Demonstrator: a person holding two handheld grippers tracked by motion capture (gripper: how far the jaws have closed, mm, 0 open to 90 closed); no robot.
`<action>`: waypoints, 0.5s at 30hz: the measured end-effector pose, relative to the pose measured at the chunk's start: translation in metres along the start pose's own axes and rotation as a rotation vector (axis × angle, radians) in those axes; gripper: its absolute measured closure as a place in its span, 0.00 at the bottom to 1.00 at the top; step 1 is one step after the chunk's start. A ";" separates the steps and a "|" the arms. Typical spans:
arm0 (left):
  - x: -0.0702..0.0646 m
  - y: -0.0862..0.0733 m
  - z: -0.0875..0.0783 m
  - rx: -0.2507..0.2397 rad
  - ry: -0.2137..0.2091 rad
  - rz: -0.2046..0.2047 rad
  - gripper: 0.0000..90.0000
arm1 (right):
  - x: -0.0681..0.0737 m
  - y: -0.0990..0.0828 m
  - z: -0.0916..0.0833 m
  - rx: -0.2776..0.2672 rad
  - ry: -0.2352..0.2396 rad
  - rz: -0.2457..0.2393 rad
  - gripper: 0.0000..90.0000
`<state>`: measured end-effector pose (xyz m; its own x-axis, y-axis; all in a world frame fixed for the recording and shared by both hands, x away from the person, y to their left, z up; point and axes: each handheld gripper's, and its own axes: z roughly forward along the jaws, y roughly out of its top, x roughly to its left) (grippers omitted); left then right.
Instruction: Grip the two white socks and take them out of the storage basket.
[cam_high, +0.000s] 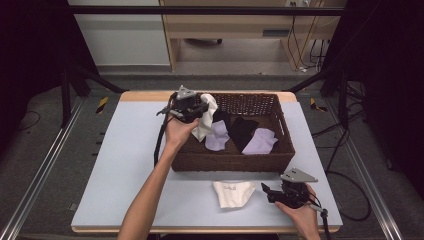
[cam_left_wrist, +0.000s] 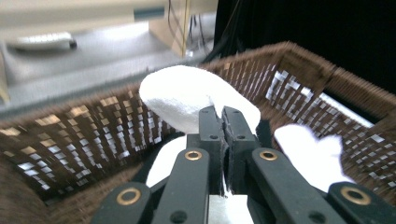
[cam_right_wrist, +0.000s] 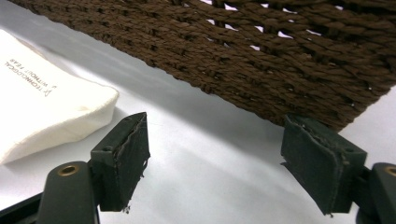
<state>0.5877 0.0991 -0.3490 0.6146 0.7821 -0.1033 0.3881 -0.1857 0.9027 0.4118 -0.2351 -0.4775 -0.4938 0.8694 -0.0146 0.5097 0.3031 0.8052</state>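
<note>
One soft white sock (cam_left_wrist: 187, 100), folded and dangling, sits clamped in the left gripper (cam_left_wrist: 223, 122); right gripper (cam_right_wrist: 215, 154) jaws stand apart.

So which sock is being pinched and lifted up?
The white sock at the basket's left end: the left hand-held gripper is clamped on it. The purple and black ones lie loose inside; another white one lies on the table.
</note>
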 end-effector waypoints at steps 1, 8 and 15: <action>0.000 0.003 -0.008 -0.024 -0.006 0.005 0.97 | 0.000 0.000 0.000 0.002 -0.001 -0.004 0.26; -0.003 0.021 -0.056 -0.134 -0.026 0.041 0.97 | 0.001 0.000 -0.002 -0.017 0.002 -0.007 0.26; -0.012 0.024 -0.093 -0.184 -0.052 0.096 0.97 | 0.003 -0.001 -0.003 -0.022 0.001 -0.006 0.26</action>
<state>0.5258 0.1403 -0.2868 0.6792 0.7333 -0.0300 0.1967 -0.1425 0.9700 0.4076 -0.2339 -0.4762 -0.4976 0.8672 -0.0194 0.4910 0.3000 0.8179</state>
